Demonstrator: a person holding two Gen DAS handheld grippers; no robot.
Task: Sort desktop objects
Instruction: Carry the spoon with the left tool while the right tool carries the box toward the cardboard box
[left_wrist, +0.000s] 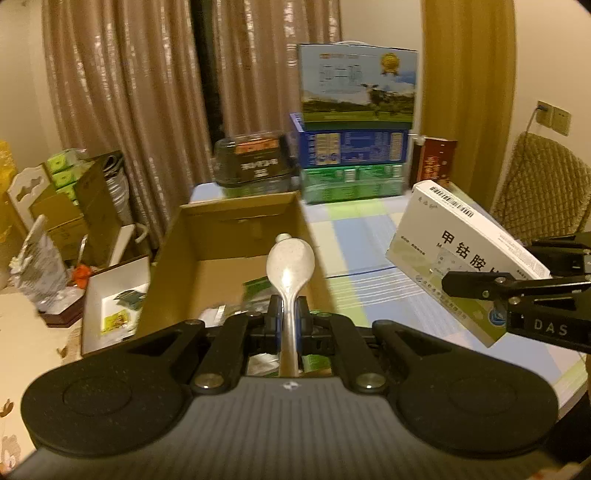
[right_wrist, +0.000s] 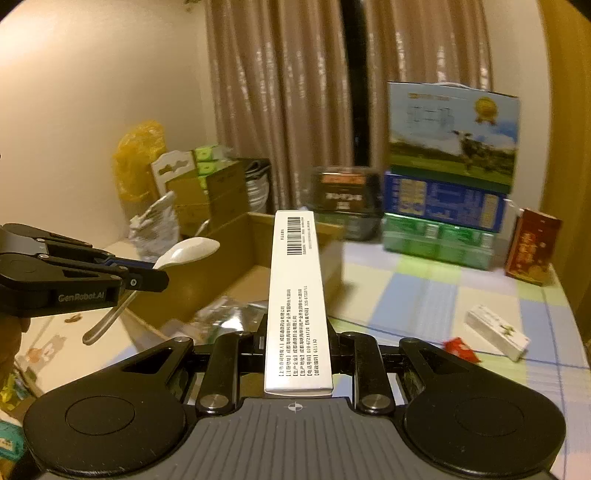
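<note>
My left gripper (left_wrist: 289, 320) is shut on the metal handle of a white-bowled spoon (left_wrist: 290, 265), held in the air over the open cardboard box (left_wrist: 236, 236). In the right wrist view that left gripper (right_wrist: 147, 275) and the spoon (right_wrist: 186, 251) hang at the left, above the box (right_wrist: 255, 243). My right gripper (right_wrist: 297, 341) is shut on a long white medicine box (right_wrist: 297, 295), lifted off the table and pointing toward the cardboard box. The left wrist view shows this medicine box (left_wrist: 461, 254) at the right, with the right gripper (left_wrist: 491, 288) clamped on it.
Packets lie in the cardboard box's bottom (right_wrist: 229, 317). On the checked tablecloth (right_wrist: 424, 295) lie a small white box (right_wrist: 496, 332) and a red wrapper (right_wrist: 460, 349). Stacked cartons (right_wrist: 447, 199), a dark tub (right_wrist: 345, 192) and a red carton (right_wrist: 532, 251) line the far edge. Clutter fills the floor at left.
</note>
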